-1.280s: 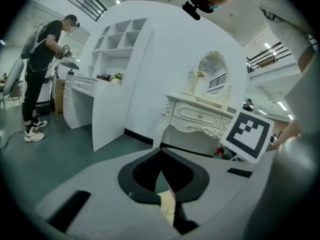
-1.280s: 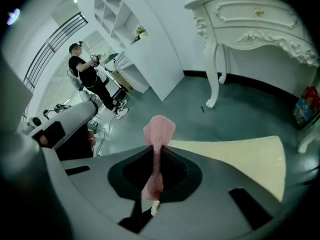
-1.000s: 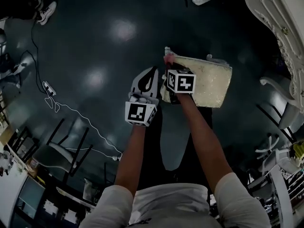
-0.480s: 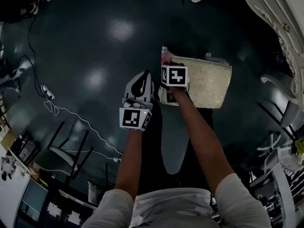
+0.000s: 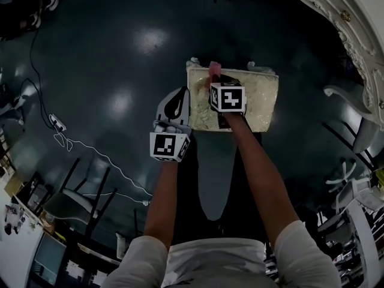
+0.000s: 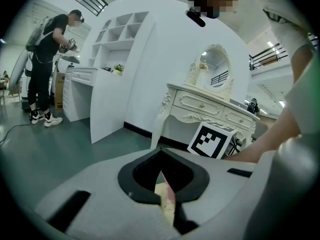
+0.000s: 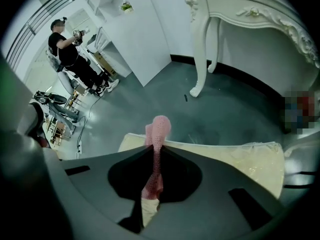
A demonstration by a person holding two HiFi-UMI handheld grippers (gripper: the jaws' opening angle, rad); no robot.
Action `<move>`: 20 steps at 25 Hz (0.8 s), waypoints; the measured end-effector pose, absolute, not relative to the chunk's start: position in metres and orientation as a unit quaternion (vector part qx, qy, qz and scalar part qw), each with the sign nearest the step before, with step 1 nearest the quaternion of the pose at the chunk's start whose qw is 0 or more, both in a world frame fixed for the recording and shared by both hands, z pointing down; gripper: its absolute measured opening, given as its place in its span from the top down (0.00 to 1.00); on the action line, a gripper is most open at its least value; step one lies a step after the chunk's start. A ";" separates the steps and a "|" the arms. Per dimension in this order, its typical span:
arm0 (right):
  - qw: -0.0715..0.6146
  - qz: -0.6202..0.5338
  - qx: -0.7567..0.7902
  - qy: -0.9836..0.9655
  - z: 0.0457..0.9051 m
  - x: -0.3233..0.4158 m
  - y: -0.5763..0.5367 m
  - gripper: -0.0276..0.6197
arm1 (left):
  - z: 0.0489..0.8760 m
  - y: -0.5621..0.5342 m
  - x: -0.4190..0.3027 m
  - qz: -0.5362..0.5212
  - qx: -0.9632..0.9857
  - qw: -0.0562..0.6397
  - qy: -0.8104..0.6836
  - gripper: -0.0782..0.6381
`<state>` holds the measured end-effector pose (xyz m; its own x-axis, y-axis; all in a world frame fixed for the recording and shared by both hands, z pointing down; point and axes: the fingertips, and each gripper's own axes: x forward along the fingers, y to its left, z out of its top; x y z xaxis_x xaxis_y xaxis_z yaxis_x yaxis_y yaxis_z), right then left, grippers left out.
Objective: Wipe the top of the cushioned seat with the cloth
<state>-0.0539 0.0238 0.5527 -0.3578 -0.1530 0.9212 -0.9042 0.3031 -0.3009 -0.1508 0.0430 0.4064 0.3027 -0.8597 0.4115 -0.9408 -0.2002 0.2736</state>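
Observation:
The cushioned seat [image 5: 258, 101] is a cream square pad on a white frame, seen from above in the head view and as a pale surface [image 7: 240, 159] in the right gripper view. My right gripper [image 5: 215, 81] is over the seat's far left part, shut on a pink cloth [image 7: 156, 131] whose end [image 5: 214, 69] sticks out past the jaws at the seat's far edge. My left gripper [image 5: 179, 96] hangs just off the seat's left edge, jaws shut with nothing in them; in the left gripper view its jaws [image 6: 163, 180] meet in a thin line.
An ornate white dressing table [image 5: 354, 29] stands at the upper right, also seen ahead in the left gripper view [image 6: 210, 109]. A power strip and cable [image 5: 57, 123] lie on the dark floor to the left. Dark chairs [image 5: 84, 191] stand lower left. A person [image 6: 47, 69] stands by white shelves [image 6: 117, 59].
My right gripper with the cloth has moved rightward from the seat's far left corner to further in over the cushion. The left gripper has stayed beside the seat's left edge.

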 end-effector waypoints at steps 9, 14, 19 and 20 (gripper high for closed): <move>0.408 0.443 0.426 -0.675 0.554 0.039 0.005 0.93 | 0.416 0.034 -0.075 0.090 0.795 0.248 -0.546 0.88; 0.405 0.435 0.450 -0.667 0.552 0.086 -0.004 0.93 | 0.421 0.030 -0.041 0.094 0.804 0.250 -0.531 0.88; 0.407 0.423 0.479 -0.653 0.551 0.135 -0.011 0.93 | 0.425 0.029 -0.014 0.095 0.812 0.251 -0.519 0.88; 0.406 0.422 0.486 -0.649 0.550 0.144 -0.013 0.93 | 0.426 0.029 -0.011 0.094 0.812 0.252 -0.518 0.88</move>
<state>0.1444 -0.0126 0.5500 -0.1973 -0.2879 0.9371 -0.9732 0.1724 -0.1519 -0.0106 0.0289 0.4263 0.4449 -0.7940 0.4143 -0.8891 -0.3361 0.3107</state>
